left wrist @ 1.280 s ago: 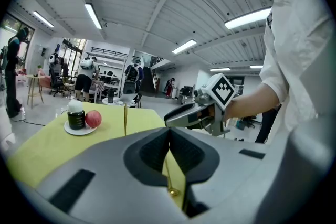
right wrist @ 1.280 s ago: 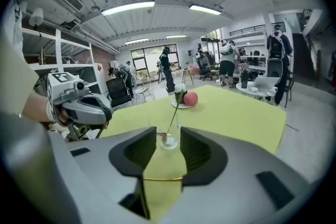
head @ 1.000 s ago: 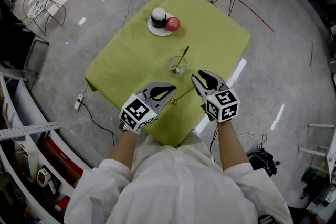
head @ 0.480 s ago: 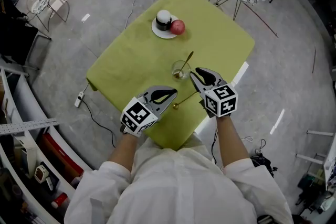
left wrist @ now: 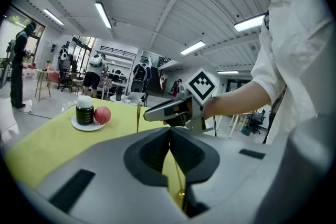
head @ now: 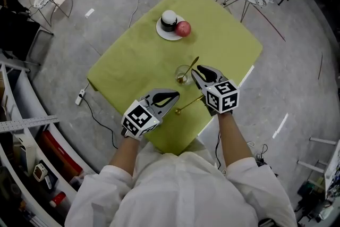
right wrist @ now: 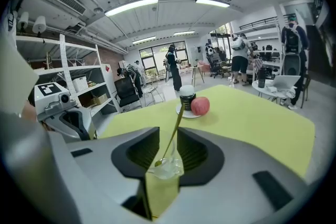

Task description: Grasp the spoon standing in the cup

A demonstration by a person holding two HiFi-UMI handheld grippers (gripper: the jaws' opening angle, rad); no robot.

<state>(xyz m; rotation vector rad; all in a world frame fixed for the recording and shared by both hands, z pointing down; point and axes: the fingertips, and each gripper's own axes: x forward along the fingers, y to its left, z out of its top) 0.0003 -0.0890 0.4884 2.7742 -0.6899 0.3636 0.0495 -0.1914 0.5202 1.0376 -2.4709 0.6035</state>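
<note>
The tablecloth point(head: 139, 58) is yellow-green, the spoon point(head: 190, 67) gold, the cup point(head: 183, 75) clear glass. The apple point(head: 183, 28) is red, the jar point(head: 169, 19) dark with a white lid, the plate point(head: 162, 34) white. The left gripper point(head: 173, 96) and right gripper point(head: 197, 73) are grey, with black-and-white square-patterned cubes

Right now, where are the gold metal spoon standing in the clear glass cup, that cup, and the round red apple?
gold metal spoon point(right wrist: 171, 132), right gripper view, middle of handle
clear glass cup point(right wrist: 169, 169), right gripper view, near wall
round red apple point(head: 183, 28), head view, its top
</note>
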